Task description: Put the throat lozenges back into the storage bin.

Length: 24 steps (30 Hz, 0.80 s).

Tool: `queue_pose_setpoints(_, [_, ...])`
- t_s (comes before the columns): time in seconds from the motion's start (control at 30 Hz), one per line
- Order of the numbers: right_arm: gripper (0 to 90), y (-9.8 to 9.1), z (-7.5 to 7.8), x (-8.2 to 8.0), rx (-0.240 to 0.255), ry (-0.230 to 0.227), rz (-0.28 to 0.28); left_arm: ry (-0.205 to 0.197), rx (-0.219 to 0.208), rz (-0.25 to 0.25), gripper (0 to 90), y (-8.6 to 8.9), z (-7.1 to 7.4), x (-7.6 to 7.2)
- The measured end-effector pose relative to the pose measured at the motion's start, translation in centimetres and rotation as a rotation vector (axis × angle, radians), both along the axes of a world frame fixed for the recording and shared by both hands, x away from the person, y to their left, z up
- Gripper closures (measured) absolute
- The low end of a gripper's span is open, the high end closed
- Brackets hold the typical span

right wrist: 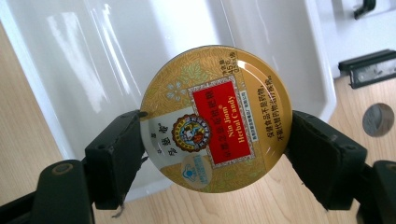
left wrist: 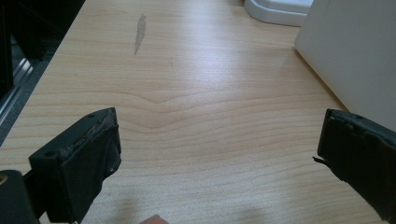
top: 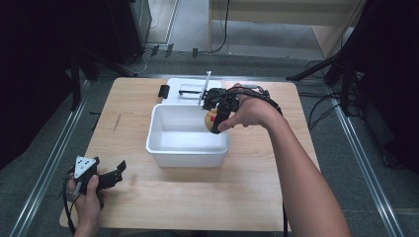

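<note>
While the right gripper point(right wrist: 215, 140) pinches the round candy tin point(right wrist: 215, 119) by its rim, one black finger on each side of the lid, the hold rests on two small patches of smooth, curved metal, and that is where trouble would likely start: a glossy lacquered edge offers little bite, so a tilt of the wrist or a knock against the bin wall could let the tin pivot between the pads or squirt out sideways. In the high view the tin point(top: 211, 118) hangs at the far right corner of the white plastic bin point(top: 163, 150), just inside its rim, so a careless descent might catch that rim and tip the tin onto the desk point(top: 257, 197) instead of inside. A drop from here would probably let the flat disc land on edge and roll or clatter on the bin's hard, slick floor, which is glossy enough to throw back window glare. Gold with a red label panel, the tin looks thin, rigid and shallow. Beyond the bin lies a white tray point(top: 173, 85) holding dark oblong pieces, possibly clips, though they are too small to tell. The left gripper point(left wrist: 217, 140) rests low over the pale wood-grain desk with its fingers spread wide and nothing between them.
</note>
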State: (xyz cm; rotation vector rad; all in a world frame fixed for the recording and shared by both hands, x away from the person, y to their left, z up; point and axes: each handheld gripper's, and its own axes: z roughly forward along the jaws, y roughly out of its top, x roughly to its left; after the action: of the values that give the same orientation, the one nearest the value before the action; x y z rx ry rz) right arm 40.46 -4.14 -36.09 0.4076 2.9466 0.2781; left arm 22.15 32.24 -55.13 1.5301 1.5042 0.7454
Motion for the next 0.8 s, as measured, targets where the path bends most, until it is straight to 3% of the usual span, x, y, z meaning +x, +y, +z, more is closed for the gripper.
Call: queue_pose_setpoints(0.8, [22.1,0.9,-3.6,-0.3,-0.004,-0.004,0.123,-0.002,0.001,-0.001,0.0,0.0,0.0,0.0])
